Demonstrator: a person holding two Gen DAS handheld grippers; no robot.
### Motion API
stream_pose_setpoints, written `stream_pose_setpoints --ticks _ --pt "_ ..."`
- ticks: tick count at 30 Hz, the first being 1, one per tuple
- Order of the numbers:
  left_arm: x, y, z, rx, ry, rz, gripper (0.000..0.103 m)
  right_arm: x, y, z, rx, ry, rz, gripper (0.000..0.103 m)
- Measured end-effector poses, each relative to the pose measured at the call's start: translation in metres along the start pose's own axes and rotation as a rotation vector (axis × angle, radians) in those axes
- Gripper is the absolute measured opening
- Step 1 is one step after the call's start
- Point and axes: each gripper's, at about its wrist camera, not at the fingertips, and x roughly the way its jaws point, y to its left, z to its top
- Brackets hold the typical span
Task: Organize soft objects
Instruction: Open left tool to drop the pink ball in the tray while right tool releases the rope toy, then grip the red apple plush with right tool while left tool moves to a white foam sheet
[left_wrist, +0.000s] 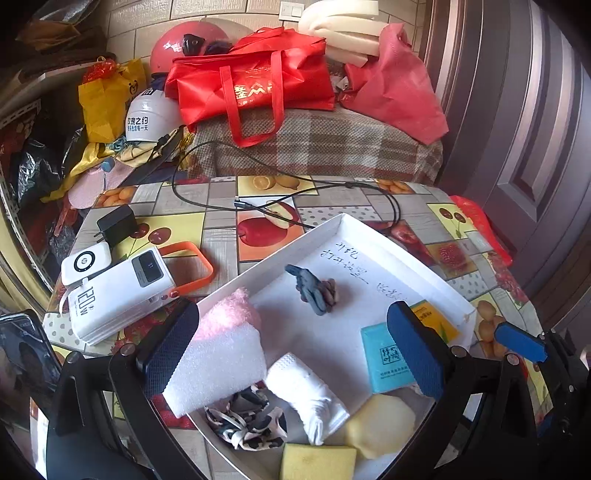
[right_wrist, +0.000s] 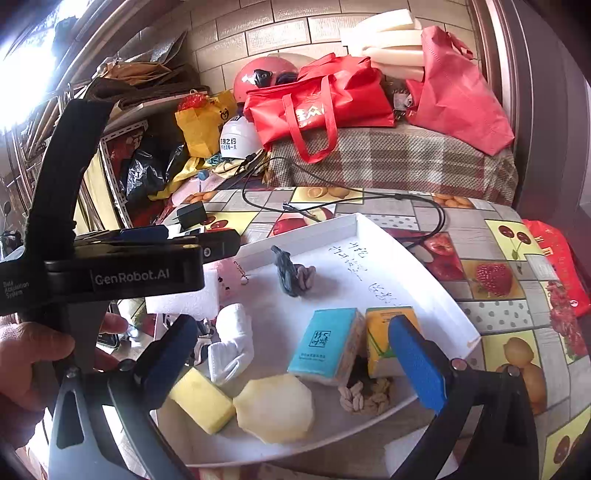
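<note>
A white tray (left_wrist: 369, 236) on the table holds soft things: a white foam block (left_wrist: 218, 369) with a pink fluffy cloth (left_wrist: 232, 314) behind it, a rolled white sock (left_wrist: 306, 395), a black-and-white scrunchie (left_wrist: 247, 421), a yellow sponge (left_wrist: 317, 461), a pale round sponge (left_wrist: 380, 424), a teal tissue pack (left_wrist: 384, 362), a yellow tissue pack (right_wrist: 380, 332) and a grey glove (left_wrist: 310, 291). My left gripper (left_wrist: 295, 354) is open over the tray, its left finger against the foam block. My right gripper (right_wrist: 295, 365) is open above the tissue packs and sponges.
A white power bank (left_wrist: 118, 295) with an orange strap, a smaller power bank (left_wrist: 86, 262), a black charger (left_wrist: 116, 223) and a black cable (left_wrist: 295, 210) lie on the fruit-patterned tablecloth. Red bags (left_wrist: 251, 85) and helmets sit behind. A phone (left_wrist: 26, 354) stands at left.
</note>
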Motion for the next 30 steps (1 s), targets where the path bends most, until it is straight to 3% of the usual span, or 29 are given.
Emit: stream_pose_setpoints --ticks 4,8,12,15,19,23,26,27,28,30 --pt "-0.024 -0.008 -0.004 0.018 -0.023 -0.024 0.103 -0.043 -0.018 -0.002 0.031 -0.069 -0.099 0.103" --pt "-0.045 -0.013 -0.01 0.027 -0.037 -0.035 0.103 -0.087 -0.062 -0.008 0.162 -0.114 -0.255 0.103" --pt "-0.052 -0.025 -0.03 0.06 0.002 -0.067 0.103 -0.117 -0.123 -0.032 0.308 -0.095 -0.382 0.103" --pt "-0.049 -0.042 -0.051 0.11 0.057 -0.105 0.103 -0.115 -0.162 -0.062 0.36 0.017 -0.428 0.103" --pt "-0.041 -0.07 -0.081 0.172 0.153 -0.153 0.103 -0.086 -0.179 -0.091 0.369 0.146 -0.37 0.099" --pt "-0.038 -0.095 -0.107 0.214 0.22 -0.195 0.103 -0.052 -0.168 -0.087 0.355 0.168 -0.272 0.095" --pt "-0.037 -0.114 -0.12 0.24 0.249 -0.226 0.103 -0.023 -0.155 -0.087 0.304 0.237 -0.233 0.094" --pt "-0.036 -0.12 -0.123 0.246 0.256 -0.231 0.103 -0.015 -0.153 -0.091 0.277 0.274 -0.245 0.082" --pt "-0.035 -0.125 -0.125 0.249 0.263 -0.236 0.103 -0.009 -0.153 -0.097 0.263 0.308 -0.247 0.06" --pt "-0.03 -0.137 -0.126 0.252 0.273 -0.238 0.103 -0.017 -0.16 -0.105 0.285 0.292 -0.21 0.06"
